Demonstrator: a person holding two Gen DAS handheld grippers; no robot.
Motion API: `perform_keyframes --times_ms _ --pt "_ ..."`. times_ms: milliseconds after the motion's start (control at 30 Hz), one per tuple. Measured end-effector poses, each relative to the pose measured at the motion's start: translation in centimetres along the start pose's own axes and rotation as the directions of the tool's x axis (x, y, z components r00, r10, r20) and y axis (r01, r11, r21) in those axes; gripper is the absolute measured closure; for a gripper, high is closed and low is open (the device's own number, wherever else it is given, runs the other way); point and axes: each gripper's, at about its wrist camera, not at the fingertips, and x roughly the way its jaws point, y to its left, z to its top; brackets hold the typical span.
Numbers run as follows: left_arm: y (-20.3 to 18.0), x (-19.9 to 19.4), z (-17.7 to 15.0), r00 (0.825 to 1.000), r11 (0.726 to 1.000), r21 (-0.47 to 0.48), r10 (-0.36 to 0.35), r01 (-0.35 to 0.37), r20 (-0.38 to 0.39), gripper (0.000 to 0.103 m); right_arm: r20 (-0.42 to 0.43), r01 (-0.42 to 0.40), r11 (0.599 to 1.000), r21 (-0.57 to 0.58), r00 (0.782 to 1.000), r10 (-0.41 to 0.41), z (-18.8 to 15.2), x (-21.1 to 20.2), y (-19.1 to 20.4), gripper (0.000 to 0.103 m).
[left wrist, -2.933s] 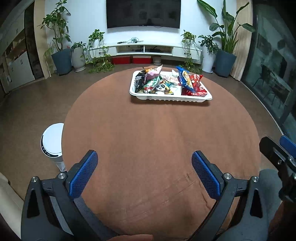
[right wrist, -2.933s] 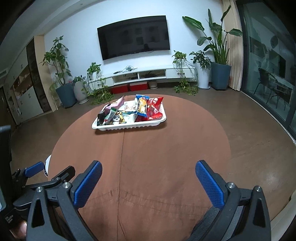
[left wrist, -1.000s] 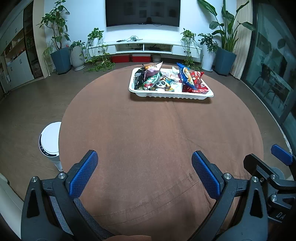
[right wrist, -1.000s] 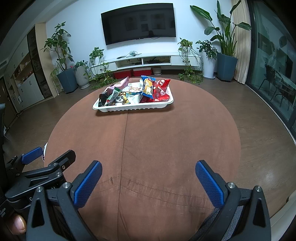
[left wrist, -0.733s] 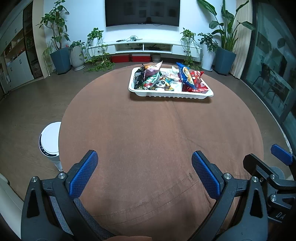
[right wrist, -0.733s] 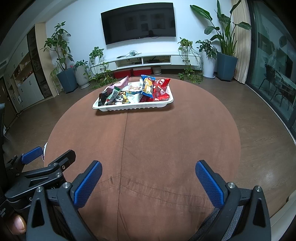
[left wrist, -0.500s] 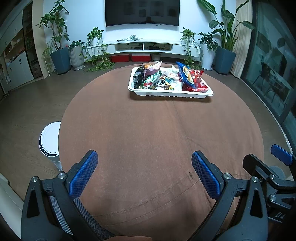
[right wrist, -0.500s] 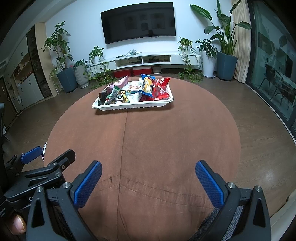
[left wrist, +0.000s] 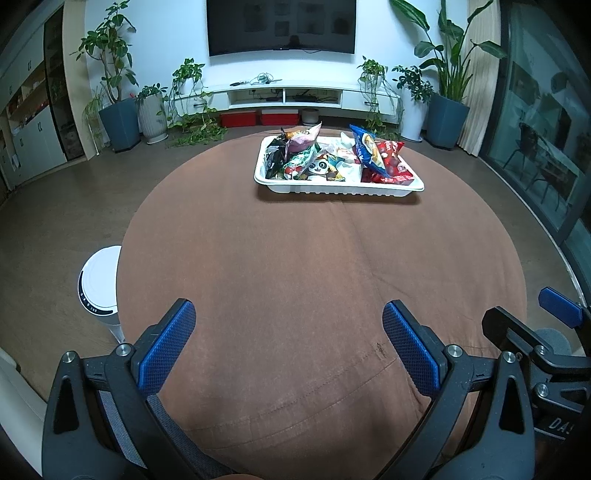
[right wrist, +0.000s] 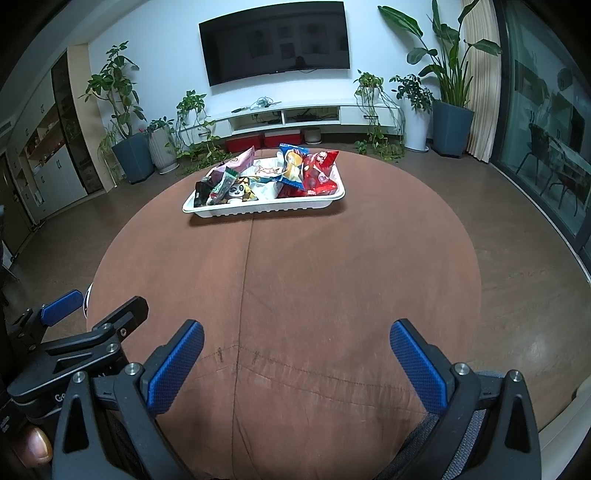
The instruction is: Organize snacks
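Observation:
A white tray [left wrist: 332, 189] full of several snack packets stands at the far side of a round brown-clothed table [left wrist: 314, 277]; it also shows in the right wrist view [right wrist: 266, 211]. In it lie a red packet [left wrist: 391, 162], a blue packet [left wrist: 364, 146], a pink packet [left wrist: 303, 142] and a panda packet [left wrist: 321, 166]. My left gripper [left wrist: 288, 332] is open and empty over the near edge of the table, far from the tray. My right gripper [right wrist: 295, 350] is open and empty beside it, to the right.
A white round stool or bin [left wrist: 101, 284] stands on the floor left of the table. Potted plants [left wrist: 118, 110], a low TV shelf [left wrist: 284, 96] and a wall TV [left wrist: 280, 26] line the back wall. Glass doors [left wrist: 546, 129] are at the right.
Over the last three seconds both grippers rose and moved slightly toward the tray. In the last second almost nothing has moved. Both stay open.

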Motion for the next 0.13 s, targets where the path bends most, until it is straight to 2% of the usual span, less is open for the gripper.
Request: perform_keyframes --times_ms 133 --pt "-0.05 -0.16 -0.07 1.0 1.0 0.001 0.006 -0.006 -0.002 0.0 -0.006 0.0 1.0 0.003 1.0 0.0 -0.08 0.17 -0.22 0.0"
